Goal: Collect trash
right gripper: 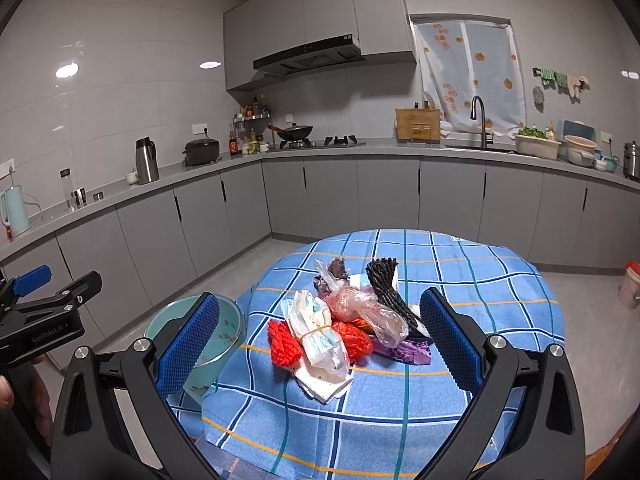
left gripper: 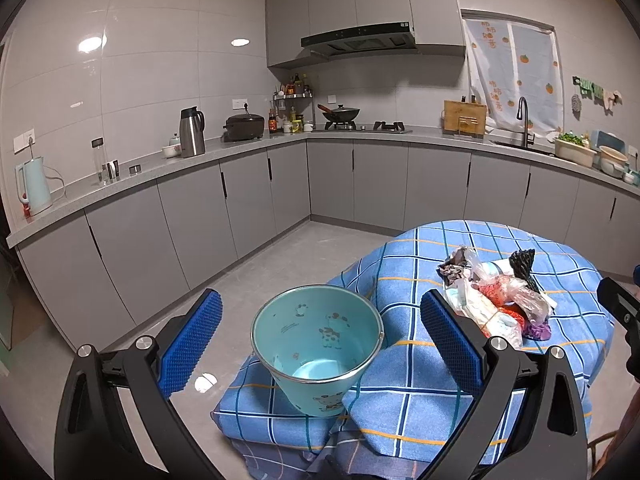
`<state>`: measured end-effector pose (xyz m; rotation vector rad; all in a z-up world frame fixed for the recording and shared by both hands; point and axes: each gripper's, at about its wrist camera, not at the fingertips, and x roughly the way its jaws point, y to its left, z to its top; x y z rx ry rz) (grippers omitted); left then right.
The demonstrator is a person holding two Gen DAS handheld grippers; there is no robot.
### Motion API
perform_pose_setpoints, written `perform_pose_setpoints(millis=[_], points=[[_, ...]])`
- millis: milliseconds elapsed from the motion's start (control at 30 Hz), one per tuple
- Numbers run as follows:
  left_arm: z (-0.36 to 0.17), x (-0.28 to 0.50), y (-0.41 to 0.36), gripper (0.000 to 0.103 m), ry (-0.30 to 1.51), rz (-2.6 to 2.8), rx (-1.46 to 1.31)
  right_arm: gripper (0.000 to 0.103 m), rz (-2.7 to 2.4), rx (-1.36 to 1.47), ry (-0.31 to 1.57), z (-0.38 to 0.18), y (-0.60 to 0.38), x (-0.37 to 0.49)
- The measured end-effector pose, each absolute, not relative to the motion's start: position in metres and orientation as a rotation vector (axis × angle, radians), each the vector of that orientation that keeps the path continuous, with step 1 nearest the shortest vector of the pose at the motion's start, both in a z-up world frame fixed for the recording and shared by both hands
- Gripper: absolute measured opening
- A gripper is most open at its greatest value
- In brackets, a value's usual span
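Near the middle of the worktop (right gripper: 500,280), on its blue checked cloth, lay the trash pile (right gripper: 344,320); the empty teal bucket (left gripper: 316,344) stood off the left edge on a lower cloth-covered seat. Both the left claw (left gripper: 320,340) and the right claw (right gripper: 320,340) hung open and empty, the right just short of the pile. Collecting seemingly hadn't begun; next, the right claw should close on one piece.

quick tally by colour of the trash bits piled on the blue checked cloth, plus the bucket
red net pieces: 2
black net bundle: 1
purple piece: 1
clear plastic bag: 1
white banded wrapper bundle: 1
dark crumpled scrap: 1
teal bucket: 1
total: 8, though the pile overlaps, so hidden bits may be missed
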<state>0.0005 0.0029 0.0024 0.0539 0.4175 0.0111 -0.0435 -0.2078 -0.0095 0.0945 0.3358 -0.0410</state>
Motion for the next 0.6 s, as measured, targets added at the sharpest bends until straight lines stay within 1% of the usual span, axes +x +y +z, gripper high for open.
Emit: perform_pose_setpoints(millis=[600], points=[[0.0021,-0.0009,0.0027,0.098,0.412,0.011,0.057,0.099,-0.045,0.095,0.328,-0.0102,-0.2089,-0.0462]])
